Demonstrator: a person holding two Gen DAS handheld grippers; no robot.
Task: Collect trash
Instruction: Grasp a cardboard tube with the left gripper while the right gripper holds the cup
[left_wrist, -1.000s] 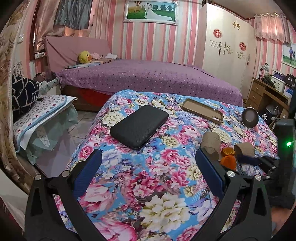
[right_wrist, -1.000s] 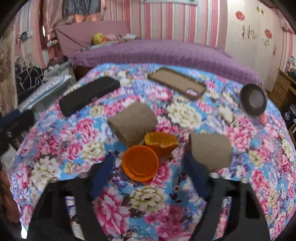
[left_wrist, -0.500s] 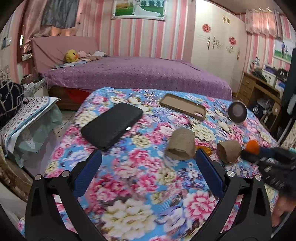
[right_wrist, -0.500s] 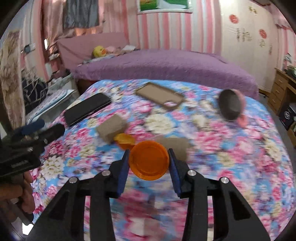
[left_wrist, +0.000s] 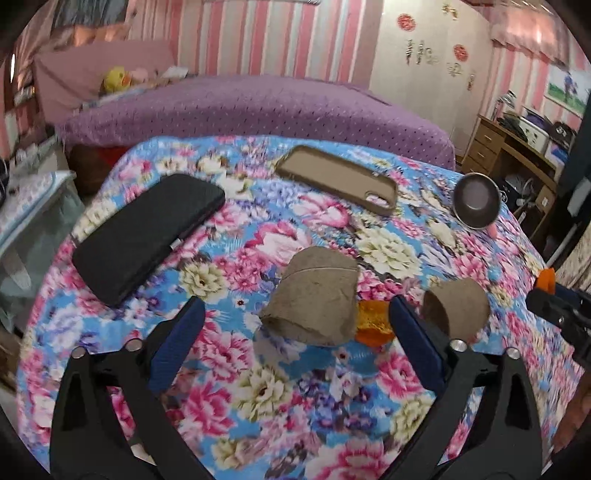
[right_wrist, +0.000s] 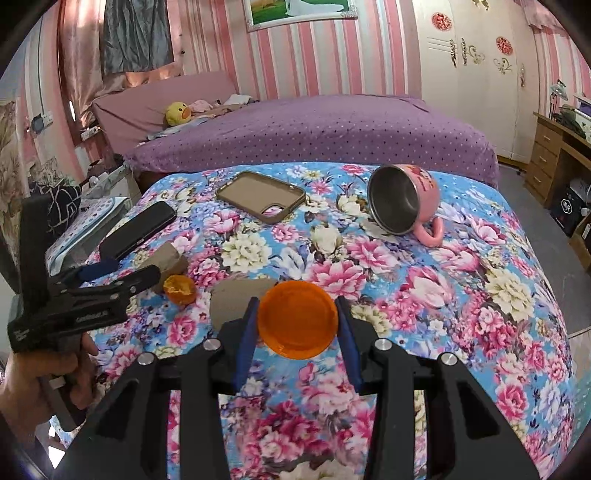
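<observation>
Two brown cardboard rolls lie on the flowered cloth (left_wrist: 258, 387), a larger one (left_wrist: 314, 295) and a smaller one (left_wrist: 456, 310), with a crumpled orange scrap (left_wrist: 373, 321) between them. My left gripper (left_wrist: 295, 306) hovers close to the larger roll. Its jaws are closing, the roll sits just ahead between the fingertips, and the pads do not touch it. My right gripper (right_wrist: 297, 306) is shut on a round orange lid (right_wrist: 297, 319), held above the cloth. The smaller roll (right_wrist: 232, 299) is partly hidden behind its left finger.
A black phone (left_wrist: 147, 232) lies left on the cloth and a brown phone case (left_wrist: 336, 184) at the back. A pink mug (right_wrist: 406, 199) with a steel inside lies on its side, back right. A purple bed (right_wrist: 314, 129) stands behind and a wooden desk (right_wrist: 554, 155) to the right.
My right gripper closed on the orange lid and lifted it off the cloth. My left gripper moved right and forward, from the black phone to the larger roll.
</observation>
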